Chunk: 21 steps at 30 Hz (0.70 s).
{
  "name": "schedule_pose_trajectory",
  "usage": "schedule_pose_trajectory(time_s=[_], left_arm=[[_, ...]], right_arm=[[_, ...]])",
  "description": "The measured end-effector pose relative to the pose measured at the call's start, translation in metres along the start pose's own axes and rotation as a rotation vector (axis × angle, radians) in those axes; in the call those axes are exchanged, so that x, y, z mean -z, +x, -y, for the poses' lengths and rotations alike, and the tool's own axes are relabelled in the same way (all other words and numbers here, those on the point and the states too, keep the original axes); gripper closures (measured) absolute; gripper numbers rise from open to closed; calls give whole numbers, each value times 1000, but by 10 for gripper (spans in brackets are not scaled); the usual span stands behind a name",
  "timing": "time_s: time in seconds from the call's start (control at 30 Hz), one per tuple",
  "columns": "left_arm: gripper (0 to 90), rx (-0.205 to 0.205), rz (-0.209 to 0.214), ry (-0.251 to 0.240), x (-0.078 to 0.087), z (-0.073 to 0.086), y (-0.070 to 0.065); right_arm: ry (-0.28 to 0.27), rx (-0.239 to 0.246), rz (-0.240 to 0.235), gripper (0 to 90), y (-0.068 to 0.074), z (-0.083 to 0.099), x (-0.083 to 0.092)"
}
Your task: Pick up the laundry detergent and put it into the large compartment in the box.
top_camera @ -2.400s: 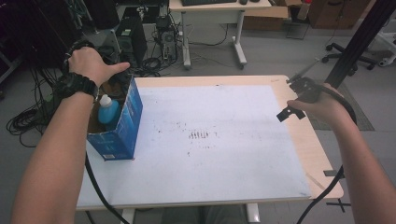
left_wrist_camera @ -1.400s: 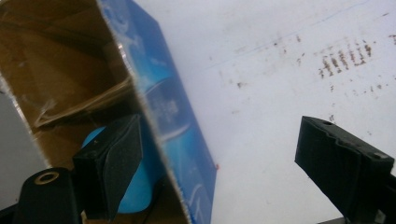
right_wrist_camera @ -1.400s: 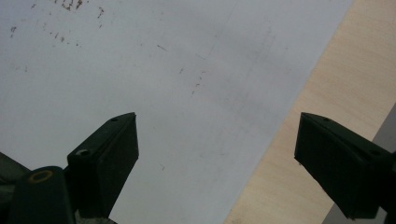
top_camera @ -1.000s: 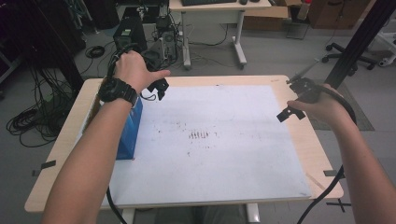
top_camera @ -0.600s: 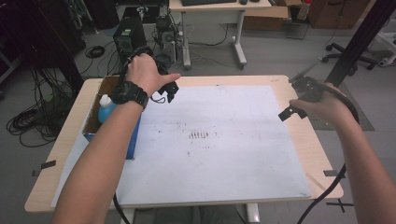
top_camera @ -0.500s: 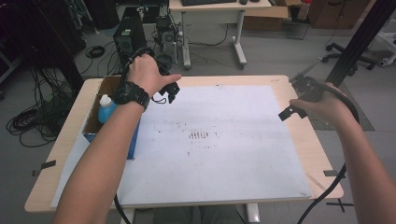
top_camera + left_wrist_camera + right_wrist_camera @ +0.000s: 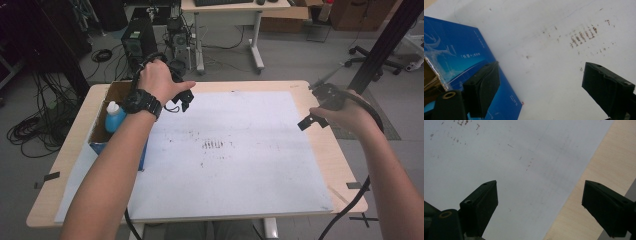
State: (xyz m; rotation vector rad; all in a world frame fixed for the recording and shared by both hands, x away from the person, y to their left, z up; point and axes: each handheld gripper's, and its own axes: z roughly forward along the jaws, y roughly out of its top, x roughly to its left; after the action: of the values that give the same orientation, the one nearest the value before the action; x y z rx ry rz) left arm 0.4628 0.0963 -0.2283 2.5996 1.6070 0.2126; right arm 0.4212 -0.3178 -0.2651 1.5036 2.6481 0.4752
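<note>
Left gripper [image 7: 182, 100]: jaws wide, empty, beside blue cardboard box [image 7: 461, 60]. Right gripper [image 7: 312, 117]: wide, empty, over white stained sheet [image 7: 235, 150]. Step: probably approach; next, pick target.

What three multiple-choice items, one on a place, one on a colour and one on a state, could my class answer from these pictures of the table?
1. Where does the blue box stand?
A. at the table's left edge
B. at the table's right edge
C. in the middle of the white sheet

2. What colour is the cap of the bottle in the box?
A. red
B. white
C. black

3. How do the jaws of the left gripper stand?
A. shut on the bottle
B. shut on nothing
C. wide apart, holding nothing

Answers:
1 A: the high view shows the box by the left edge of the table.
2 B: a white cap tops the blue bottle.
3 C: the left gripper view shows white sheet between the jaws.
</note>
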Motion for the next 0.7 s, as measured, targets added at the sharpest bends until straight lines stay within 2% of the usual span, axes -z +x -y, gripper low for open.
schedule_pose_trajectory(time_s=[0.7], left_arm=[[150, 1, 4, 13, -5, -1, -1]], right_arm=[[9, 0, -5, 132, -1, 2, -4]])
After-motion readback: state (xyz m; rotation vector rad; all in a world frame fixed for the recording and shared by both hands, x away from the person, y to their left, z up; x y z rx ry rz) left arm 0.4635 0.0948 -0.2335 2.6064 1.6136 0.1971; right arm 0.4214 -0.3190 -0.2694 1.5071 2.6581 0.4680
